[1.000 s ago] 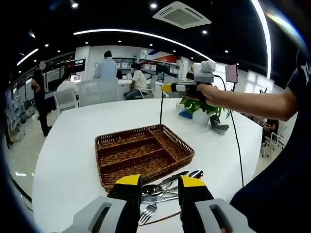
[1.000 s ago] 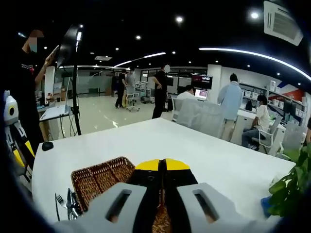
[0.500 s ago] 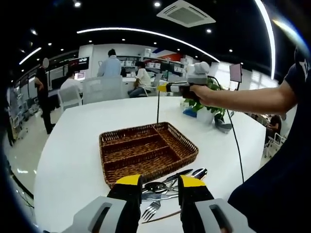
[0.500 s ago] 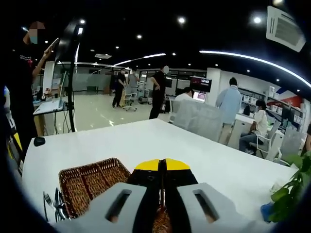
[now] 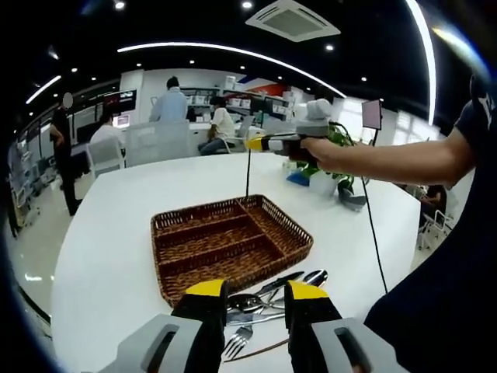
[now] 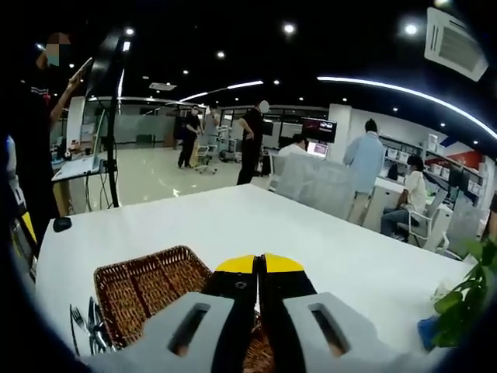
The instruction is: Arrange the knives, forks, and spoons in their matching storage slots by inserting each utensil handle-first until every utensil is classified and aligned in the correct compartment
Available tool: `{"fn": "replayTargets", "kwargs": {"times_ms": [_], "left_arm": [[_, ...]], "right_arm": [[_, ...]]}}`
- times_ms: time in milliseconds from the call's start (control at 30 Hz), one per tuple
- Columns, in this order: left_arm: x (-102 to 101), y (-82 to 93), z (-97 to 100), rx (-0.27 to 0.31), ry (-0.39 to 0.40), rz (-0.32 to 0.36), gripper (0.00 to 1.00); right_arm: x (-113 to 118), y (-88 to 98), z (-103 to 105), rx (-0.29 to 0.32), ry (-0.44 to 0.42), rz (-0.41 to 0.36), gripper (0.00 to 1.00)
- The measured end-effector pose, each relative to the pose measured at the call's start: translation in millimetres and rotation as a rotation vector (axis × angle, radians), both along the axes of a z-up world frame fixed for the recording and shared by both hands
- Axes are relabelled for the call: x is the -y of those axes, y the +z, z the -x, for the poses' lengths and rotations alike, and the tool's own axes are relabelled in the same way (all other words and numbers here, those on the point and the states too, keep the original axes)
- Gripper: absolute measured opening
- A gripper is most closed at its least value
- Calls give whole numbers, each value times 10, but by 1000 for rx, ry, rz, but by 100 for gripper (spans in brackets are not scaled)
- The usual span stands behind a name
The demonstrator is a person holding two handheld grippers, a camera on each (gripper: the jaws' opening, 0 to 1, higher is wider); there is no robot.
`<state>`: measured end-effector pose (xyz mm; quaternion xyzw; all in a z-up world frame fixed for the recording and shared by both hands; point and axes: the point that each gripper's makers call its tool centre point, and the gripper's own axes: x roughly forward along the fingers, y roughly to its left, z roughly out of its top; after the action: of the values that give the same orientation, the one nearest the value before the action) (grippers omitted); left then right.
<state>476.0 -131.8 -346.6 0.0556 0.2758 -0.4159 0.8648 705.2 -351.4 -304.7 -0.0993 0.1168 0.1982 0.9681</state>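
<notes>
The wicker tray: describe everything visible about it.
The wicker tray is a brown, woven, rectangular basket with low walls and woven dividers forming long compartments plus a cross section at one end. Its compartments look empty. It sits flat on the white table, with loose cutlery lying just beside its near edge. The right claw holds a thin dark utensil upright over its far corner.

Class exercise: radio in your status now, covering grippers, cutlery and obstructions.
Right gripper shut on a thin dark utensil, hanging over wicker tray. Left gripper open above cutlery pile beside tray. Nothing blocking the slots.
</notes>
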Motion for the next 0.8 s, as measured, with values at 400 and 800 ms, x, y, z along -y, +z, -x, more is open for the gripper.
{"fn": "replayTargets", "kwargs": {"times_ms": [400,800], "left_arm": [[105,-35,142,-4,-66,-9,30],[214,-50,322,-9,-124,-16,30]], "right_arm": [[54,-172,656,-16,-65,-49,0],[42,-835,1455,-116,-235,-83,2]]}}
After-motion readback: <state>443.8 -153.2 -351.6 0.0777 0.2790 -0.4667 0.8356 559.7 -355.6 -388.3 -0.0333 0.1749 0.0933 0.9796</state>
